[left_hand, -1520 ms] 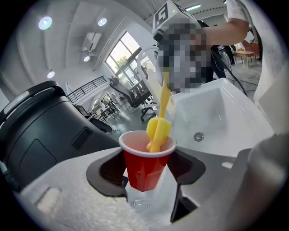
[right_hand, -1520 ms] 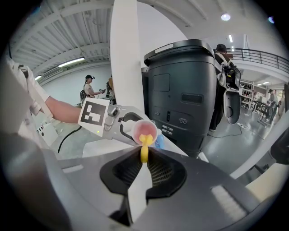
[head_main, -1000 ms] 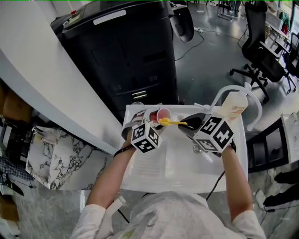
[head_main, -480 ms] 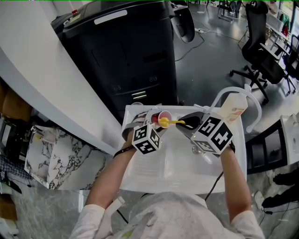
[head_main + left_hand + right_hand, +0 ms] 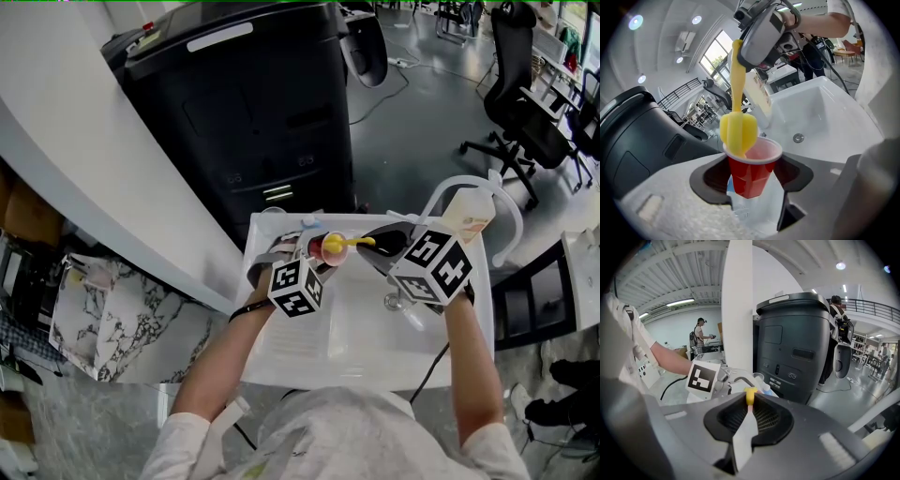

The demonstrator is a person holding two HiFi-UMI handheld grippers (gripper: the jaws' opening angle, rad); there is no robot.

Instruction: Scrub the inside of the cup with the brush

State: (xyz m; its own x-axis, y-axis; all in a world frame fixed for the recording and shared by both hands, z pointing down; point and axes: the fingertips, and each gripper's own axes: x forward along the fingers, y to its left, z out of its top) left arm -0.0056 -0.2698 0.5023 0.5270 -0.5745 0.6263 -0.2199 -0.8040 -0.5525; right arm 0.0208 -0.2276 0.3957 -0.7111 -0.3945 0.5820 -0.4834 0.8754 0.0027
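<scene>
My left gripper (image 5: 302,261) is shut on a red plastic cup (image 5: 317,246), held over the back left of the white sink (image 5: 375,323). In the left gripper view the red cup (image 5: 752,171) sits upright between the jaws, and the brush's yellow sponge head (image 5: 738,131) rests at its rim, partly inside on the left. My right gripper (image 5: 380,246) is shut on the brush's yellow handle (image 5: 750,396) and reaches toward the cup from the right. That same right gripper (image 5: 761,35) shows above the cup in the left gripper view.
A white arched faucet (image 5: 469,183) and a soap bottle (image 5: 466,220) stand at the sink's back right. The drain (image 5: 798,138) lies below in the basin. A tall black bin (image 5: 244,103) stands behind the sink. Office chairs (image 5: 525,103) are at the far right.
My left gripper and the cup have shifted slightly right and nearer to me. The yellow brush head now covers more of the cup's mouth. The right gripper barely moved.
</scene>
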